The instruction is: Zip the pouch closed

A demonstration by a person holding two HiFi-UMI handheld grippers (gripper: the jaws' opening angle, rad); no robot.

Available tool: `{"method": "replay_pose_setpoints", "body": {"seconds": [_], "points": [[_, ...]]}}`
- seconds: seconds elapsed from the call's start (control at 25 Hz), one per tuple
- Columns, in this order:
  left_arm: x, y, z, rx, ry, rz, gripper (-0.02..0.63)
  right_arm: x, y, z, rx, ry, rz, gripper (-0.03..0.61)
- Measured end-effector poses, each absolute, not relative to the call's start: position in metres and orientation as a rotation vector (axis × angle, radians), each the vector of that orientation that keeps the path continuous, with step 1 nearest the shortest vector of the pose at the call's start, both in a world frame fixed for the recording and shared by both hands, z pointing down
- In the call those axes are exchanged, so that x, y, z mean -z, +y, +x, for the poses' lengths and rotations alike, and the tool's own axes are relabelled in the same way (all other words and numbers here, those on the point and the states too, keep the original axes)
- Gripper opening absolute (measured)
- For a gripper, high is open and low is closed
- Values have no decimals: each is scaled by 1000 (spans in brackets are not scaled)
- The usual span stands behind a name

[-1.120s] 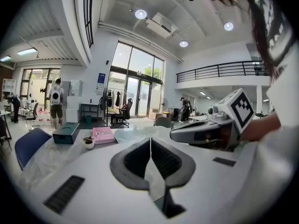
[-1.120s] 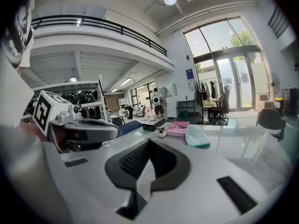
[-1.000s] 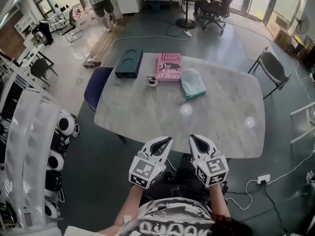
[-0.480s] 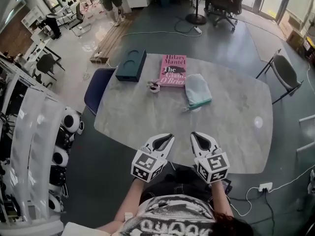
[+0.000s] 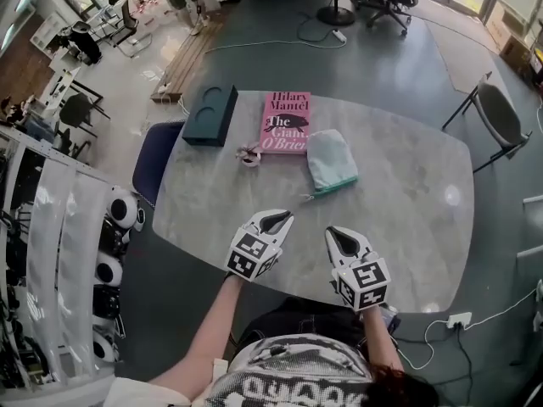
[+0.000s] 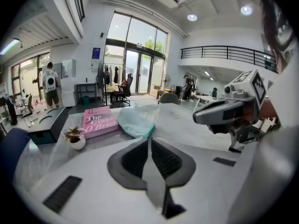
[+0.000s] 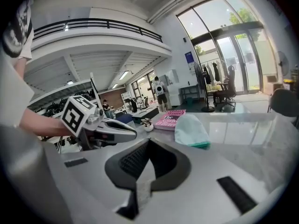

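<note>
I am holding the left hand-held gripper [image 5: 276, 219] over the near edge of the surface [image 5: 407, 210]. Its jaws are resting together with nothing between them. The right hand-held gripper [image 5: 338, 237] is hovering near it on the right, likewise closed and empty. Both are pointing toward the pouch [image 5: 331, 161], which is lying flat near the middle of the surface, well apart from both tips. It is just right of the pink book [image 5: 285, 122], with its darker teal zip edge facing me.

I am reading this as the approach step: nothing is being touched, so the zipping is not yet begun. The next move is calling for both sets of jaws to part. One then pins the fabric at one end of the zip edge while the other pinches the pull and draws it along. I am guessing the small tab sticking out at the left end of that edge is the pull, which would suit the left gripper.

How far the zip is standing open I cannot tell, as the teeth and slider are too small in the head view. The two gripper views are showing the pouch only as a distant pale lump.
</note>
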State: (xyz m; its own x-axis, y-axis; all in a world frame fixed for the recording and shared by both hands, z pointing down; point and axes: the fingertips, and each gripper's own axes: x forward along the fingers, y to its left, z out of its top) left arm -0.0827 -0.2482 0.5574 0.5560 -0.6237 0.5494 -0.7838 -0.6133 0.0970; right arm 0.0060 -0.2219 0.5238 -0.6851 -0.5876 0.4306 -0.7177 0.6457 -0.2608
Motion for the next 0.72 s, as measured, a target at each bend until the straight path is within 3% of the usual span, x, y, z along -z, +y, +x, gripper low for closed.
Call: {"method": "replay_pose_setpoints", "body": {"seconds": [0.56,0.72], "points": [[-659,-316,-78,-1185,-828,2451,19,-555,-249,20,-658,-2532,968,0],[-676,-320,-76,-1220,-732,2429,98,-562,-254,22,-672,-2520,961,0]]}}
